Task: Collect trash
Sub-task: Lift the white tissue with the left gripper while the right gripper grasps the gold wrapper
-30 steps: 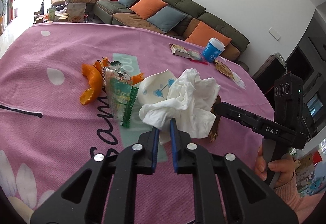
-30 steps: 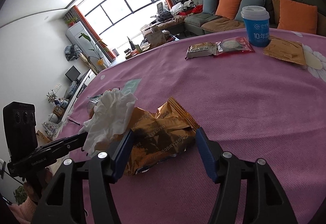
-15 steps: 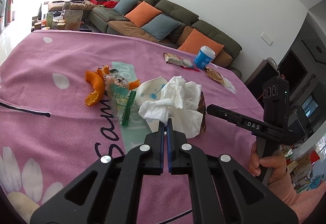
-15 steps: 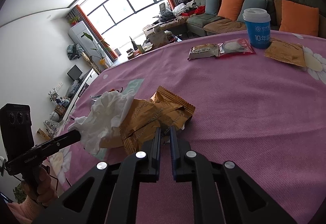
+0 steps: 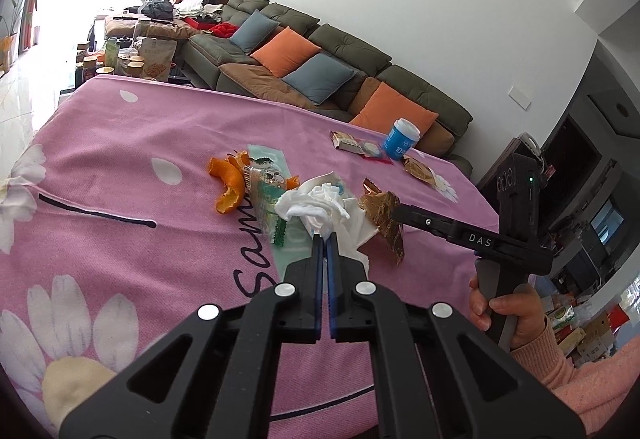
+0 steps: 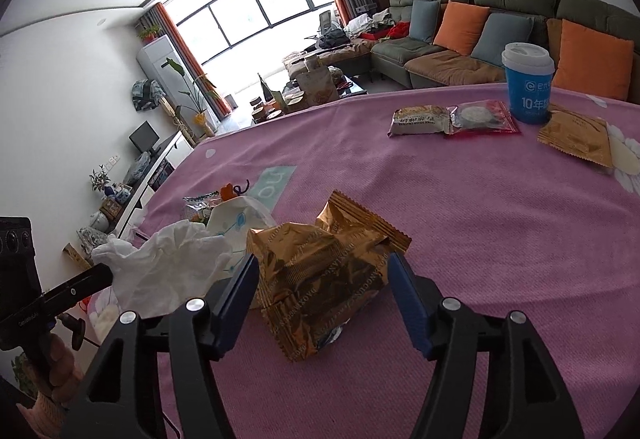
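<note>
Your right gripper (image 6: 324,281) has just been opening, its jaws now straddling the gold wrapper (image 6: 320,275); tissue (image 6: 160,267) bunches at left.

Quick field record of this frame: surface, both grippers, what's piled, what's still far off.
surface: pink cloth, flower print
left gripper: shut on tissue
right gripper: jaws have just been opening; they straddle the gold wrapper, pads not pressing on it
pile: orange peel, green-edged wrapper, printed white wrapper
far side: blue cup, two snack packs, flat gold packet
bin: none in view
</note>
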{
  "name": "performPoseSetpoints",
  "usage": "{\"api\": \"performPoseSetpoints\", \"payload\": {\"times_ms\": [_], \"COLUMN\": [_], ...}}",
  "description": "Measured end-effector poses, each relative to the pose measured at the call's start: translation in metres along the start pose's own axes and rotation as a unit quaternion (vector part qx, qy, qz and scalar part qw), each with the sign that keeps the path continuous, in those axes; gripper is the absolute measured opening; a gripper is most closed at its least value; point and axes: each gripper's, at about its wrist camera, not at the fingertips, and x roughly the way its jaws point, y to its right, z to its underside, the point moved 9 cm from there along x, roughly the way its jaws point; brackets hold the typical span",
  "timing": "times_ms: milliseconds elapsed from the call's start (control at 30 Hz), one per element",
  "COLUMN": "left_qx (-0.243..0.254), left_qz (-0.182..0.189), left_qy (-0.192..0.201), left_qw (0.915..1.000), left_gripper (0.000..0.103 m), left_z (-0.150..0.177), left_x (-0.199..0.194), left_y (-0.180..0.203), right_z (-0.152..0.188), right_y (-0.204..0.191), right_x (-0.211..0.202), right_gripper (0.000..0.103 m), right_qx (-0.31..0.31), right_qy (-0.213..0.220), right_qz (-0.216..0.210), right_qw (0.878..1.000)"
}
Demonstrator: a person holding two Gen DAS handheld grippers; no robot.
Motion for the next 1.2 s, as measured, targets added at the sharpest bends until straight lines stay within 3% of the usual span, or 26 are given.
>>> {"api": "performPoseSetpoints", "payload": {"times_ms": [133, 200, 367, 467, 633, 833, 1000, 1133, 1200], "left_qx": [0.000, -0.002, -0.011, -0.018, -0.028, -0.040, -0.057, -0.061, -0.061], "left_qz": [-0.006, -0.008, -0.015, -0.020, -0.033, -0.060, -0.057, -0.058, -0.057], "left_qy": [0.002, 0.003, 0.005, 0.006, 0.004, -0.027, -0.047, -0.046, -0.049], "left_qw": [1.0000, 1.0000, 0.9998, 0.9996, 0.9991, 0.9970, 0.9956, 0.9954, 0.9953], "left_gripper": [0.002, 0.002, 0.002, 0.002, 0.002, 0.042, 0.058, 0.058, 0.049], "left_z": [0.003, 0.005, 0.011, 0.014, 0.020, 0.038, 0.049, 0.050, 0.050], "left_x": [-0.010, -0.015, -0.026, -0.030, -0.036, -0.028, -0.019, -0.013, -0.010], "left_y": [-0.004, -0.007, -0.018, -0.025, -0.040, -0.057, -0.066, -0.068, -0.068], "right_z": [-0.001, 0.002, 0.005, 0.005, 0.003, -0.001, -0.003, -0.004, -0.006], "right_y": [-0.005, -0.004, -0.002, 0.003, 0.007, 0.007, 0.009, 0.008, 0.006], "right_x": [0.011, 0.016, 0.014, 0.010, 0.004, -0.006, -0.010, -0.011, -0.013], "right_gripper": [0.060, 0.040, 0.014, 0.006, 0.004, 0.004, 0.004, 0.004, 0.004], "right_qx": [-0.016, -0.017, -0.022, -0.017, -0.008, -0.007, -0.009, -0.007, -0.008], "right_qy": [-0.012, -0.021, -0.024, -0.021, -0.012, 0.001, 0.007, 0.013, 0.018], "right_qz": [0.004, 0.003, 0.005, 0.005, 0.007, 0.010, 0.019, 0.015, 0.011], "right_qw": [1.000, 1.000, 0.999, 1.000, 1.000, 1.000, 1.000, 1.000, 1.000]}}
